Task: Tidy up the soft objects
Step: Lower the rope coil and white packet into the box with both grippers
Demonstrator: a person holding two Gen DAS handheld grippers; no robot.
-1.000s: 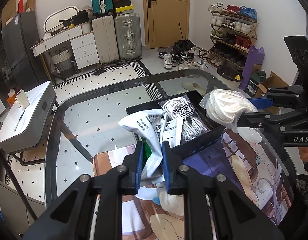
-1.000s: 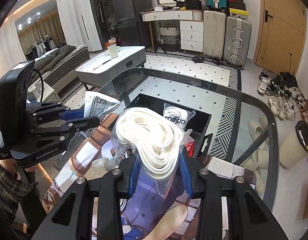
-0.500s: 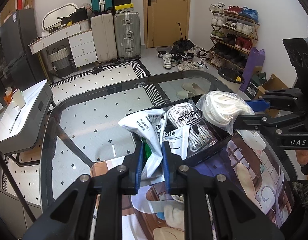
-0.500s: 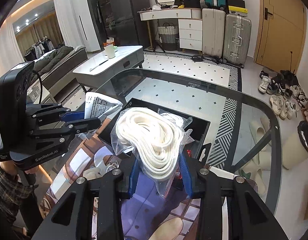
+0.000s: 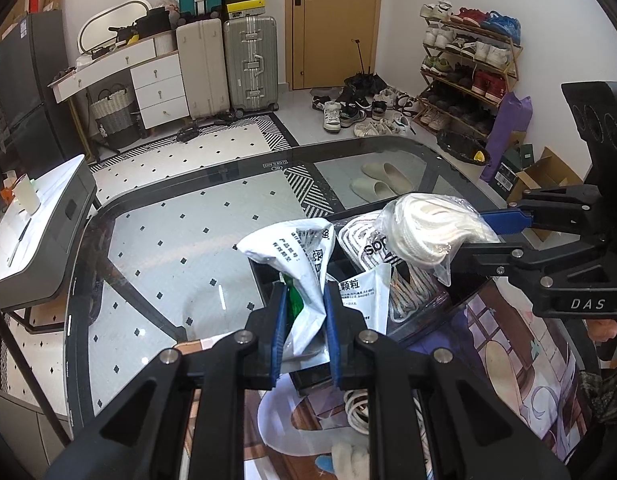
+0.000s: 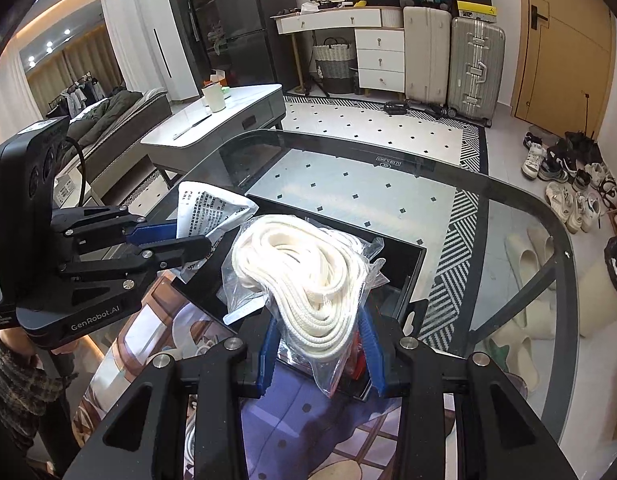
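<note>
My left gripper (image 5: 304, 332) is shut on a white printed pouch (image 5: 304, 256) with a green patch, held over the near left corner of a black box (image 5: 268, 280). My right gripper (image 6: 318, 346) is shut on a clear bag of white cord (image 6: 308, 276), held above the same black box (image 6: 404, 268). In the left wrist view that bag of cord (image 5: 432, 232) hangs at the right, over the box. Inside the box lie a bagged pair of white laces (image 5: 372, 248) and another white pouch (image 5: 366, 300). The pouch (image 6: 212, 212) shows at the left in the right wrist view.
The box stands on a glass table (image 5: 156, 248), partly on a printed mat (image 5: 508, 360). A loose white cord (image 5: 358, 412) and a white soft item (image 5: 348, 460) lie on the mat near me. A person's hand (image 5: 604, 328) holds the right gripper. Suitcases, shoes and a side table stand beyond.
Both grippers have moved forward and a little down toward the black box, each keeping its load. The bag of cord now hangs over the box's inside.
</note>
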